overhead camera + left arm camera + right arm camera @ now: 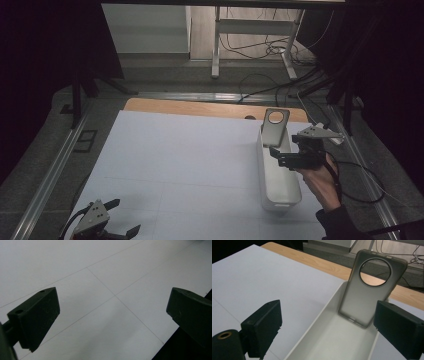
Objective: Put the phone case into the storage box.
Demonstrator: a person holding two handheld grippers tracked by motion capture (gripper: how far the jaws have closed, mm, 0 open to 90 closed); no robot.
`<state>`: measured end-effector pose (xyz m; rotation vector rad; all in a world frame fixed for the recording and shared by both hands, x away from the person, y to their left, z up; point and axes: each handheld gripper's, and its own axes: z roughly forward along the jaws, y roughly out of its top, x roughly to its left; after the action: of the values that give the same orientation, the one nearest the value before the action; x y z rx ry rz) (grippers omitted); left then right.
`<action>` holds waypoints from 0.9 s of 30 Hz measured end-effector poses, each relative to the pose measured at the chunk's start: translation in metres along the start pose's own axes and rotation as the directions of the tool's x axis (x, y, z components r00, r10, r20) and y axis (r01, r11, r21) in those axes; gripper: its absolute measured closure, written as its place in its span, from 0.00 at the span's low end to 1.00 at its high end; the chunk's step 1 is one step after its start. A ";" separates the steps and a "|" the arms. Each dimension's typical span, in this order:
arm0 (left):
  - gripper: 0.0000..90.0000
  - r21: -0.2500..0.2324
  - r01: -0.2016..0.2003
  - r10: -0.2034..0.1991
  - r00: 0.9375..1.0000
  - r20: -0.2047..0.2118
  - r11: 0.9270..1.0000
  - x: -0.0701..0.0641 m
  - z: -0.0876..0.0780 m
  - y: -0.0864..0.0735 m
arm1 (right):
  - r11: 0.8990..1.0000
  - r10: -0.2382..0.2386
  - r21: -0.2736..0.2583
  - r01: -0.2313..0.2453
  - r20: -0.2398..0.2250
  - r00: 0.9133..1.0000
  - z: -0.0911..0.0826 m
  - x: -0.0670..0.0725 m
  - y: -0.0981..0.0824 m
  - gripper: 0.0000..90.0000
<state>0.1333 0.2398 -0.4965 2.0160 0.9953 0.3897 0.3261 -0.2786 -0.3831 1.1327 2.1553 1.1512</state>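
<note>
Across the middle of the high view the table is showing a smooth, matt white sheet crossed by thin lines, with a bare strip of pale wood running along its far edge. At centre right, the long tray is looking like smooth white plastic with a dull sheen, and the phone case leaning in it is appearing as frosted, half-clear grey plastic. The jaws of the right hand-held gripper are looking like matt black plastic, finely scuffed.

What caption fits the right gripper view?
Open hand-held gripper faces a translucent phone case leaning upright at the far end of a white tray.
</note>
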 end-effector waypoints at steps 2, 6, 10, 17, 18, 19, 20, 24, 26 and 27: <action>0.00 -0.001 0.001 -0.001 1.000 0.001 1.000 0.000 0.000 0.000 | 1.000 -0.001 0.004 0.001 -0.004 1.000 -0.001 0.002 -0.002 0.08; 0.00 -0.002 0.000 0.000 1.000 0.002 1.000 0.000 0.000 0.000 | 1.000 -0.002 0.012 0.002 -0.012 1.000 -0.003 0.006 -0.004 0.07; 0.00 -0.001 -0.003 0.003 1.000 0.002 1.000 0.000 0.000 0.000 | 1.000 -0.007 0.020 0.008 -0.016 1.000 -0.006 0.011 -0.006 0.06; 0.00 -0.001 -0.006 0.006 1.000 0.002 1.000 0.000 0.000 0.000 | 1.000 -0.014 0.023 0.015 -0.027 1.000 -0.010 0.018 -0.009 0.05; 0.00 -0.001 -0.006 0.006 1.000 0.002 1.000 0.000 0.000 0.000 | 1.000 -0.014 0.025 0.015 -0.029 0.999 -0.010 0.018 -0.010 0.05; 0.00 -0.001 -0.006 0.006 1.000 0.002 1.000 0.000 0.000 0.000 | 1.000 -0.014 0.025 0.015 -0.029 0.999 -0.010 0.018 -0.010 0.05; 0.00 -0.001 -0.006 0.006 1.000 0.003 1.000 0.000 0.000 0.000 | 0.999 -0.016 0.029 0.017 -0.031 0.999 -0.012 0.021 -0.011 0.04; 0.00 -0.003 -0.005 0.005 1.000 0.003 1.000 0.000 0.000 0.000 | 0.999 -0.013 0.031 0.014 -0.035 0.999 -0.014 0.023 -0.013 0.04; 0.00 -0.002 -0.010 0.010 1.000 0.002 1.000 -0.001 0.000 0.000 | 0.999 -0.011 0.032 0.013 -0.037 0.999 -0.016 0.024 -0.014 0.04; 0.00 0.000 -0.014 0.014 1.000 0.002 1.000 -0.001 0.000 0.000 | 0.999 -0.010 0.033 0.011 -0.037 0.999 -0.016 0.025 -0.015 0.04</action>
<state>0.1326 0.2391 -0.4964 2.0241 0.9806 0.3946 0.2941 -0.2701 -0.3865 1.1212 2.2130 1.1448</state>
